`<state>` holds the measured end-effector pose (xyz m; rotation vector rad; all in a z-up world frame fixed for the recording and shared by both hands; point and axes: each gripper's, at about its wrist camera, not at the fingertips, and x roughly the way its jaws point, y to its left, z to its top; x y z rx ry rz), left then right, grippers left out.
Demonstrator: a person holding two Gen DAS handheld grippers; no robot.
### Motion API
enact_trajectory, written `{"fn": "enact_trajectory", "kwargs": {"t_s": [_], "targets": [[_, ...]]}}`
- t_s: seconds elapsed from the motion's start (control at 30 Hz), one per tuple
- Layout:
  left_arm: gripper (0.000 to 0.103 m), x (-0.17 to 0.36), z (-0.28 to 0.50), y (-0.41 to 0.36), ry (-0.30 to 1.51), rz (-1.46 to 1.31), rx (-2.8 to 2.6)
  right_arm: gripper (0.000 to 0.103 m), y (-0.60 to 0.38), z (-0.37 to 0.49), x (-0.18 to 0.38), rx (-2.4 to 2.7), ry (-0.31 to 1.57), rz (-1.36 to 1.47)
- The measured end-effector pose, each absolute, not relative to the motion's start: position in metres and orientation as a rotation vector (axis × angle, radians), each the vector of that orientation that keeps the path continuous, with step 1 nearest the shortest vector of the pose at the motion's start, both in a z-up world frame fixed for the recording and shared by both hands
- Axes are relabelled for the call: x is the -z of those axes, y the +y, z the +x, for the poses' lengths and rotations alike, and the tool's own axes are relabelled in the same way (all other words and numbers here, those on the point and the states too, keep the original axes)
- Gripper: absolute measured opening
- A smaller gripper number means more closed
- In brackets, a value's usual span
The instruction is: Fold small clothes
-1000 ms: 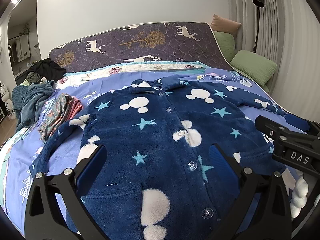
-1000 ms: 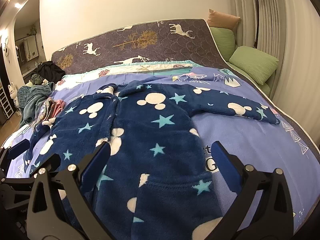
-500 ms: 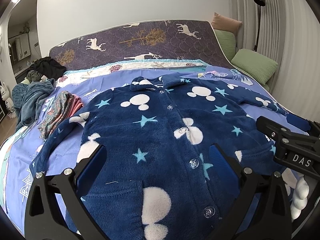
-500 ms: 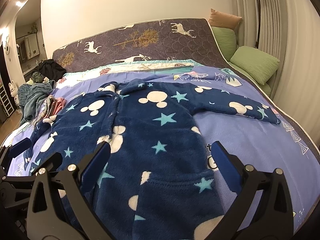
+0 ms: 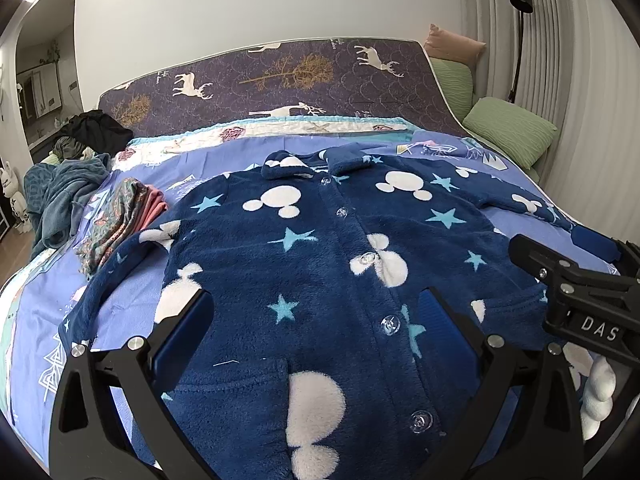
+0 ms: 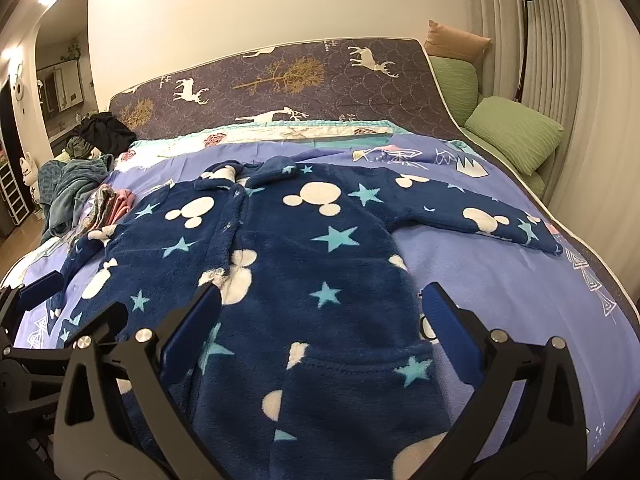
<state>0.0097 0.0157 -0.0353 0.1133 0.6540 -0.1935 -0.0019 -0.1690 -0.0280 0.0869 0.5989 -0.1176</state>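
- The left hand-held gripper (image 5: pixel 312 328) hangs with its blue-padded fingers spread wide and nothing between them, low over the hem end of the navy fleece button-front pyjama top with white mouse-head shapes and pale blue stars (image 5: pixel 320 264).
- The right hand-held gripper (image 6: pixel 320 320) is likewise released and empty, over the same garment's right half, just above a patch pocket.
- The top lies flat, front up and buttoned, on the lilac printed bedsheet (image 6: pixel 500 280), collar away from both tools, sleeves spread to each side.
- Risk: the thick pile could let a pinch take only the upper layer, so the front would lift and the back stay down, leaving a crooked fold.
- Risk: the left sleeve ends near a small stack of folded patterned and pink clothes (image 5: pixel 120 220); dragging it inward could, I think, snag that stack, though whether they touch is hard to tell.
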Motion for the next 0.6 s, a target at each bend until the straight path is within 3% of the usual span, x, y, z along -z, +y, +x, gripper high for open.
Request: {"fn": "enact_trajectory", "kwargs": {"t_s": [0.6], "targets": [[0.102, 0.04, 0.019, 0.032, 0.69, 0.037, 0.224, 0.101, -0.159, 0.007, 0.029, 0.105, 0.614, 0.056]]}}
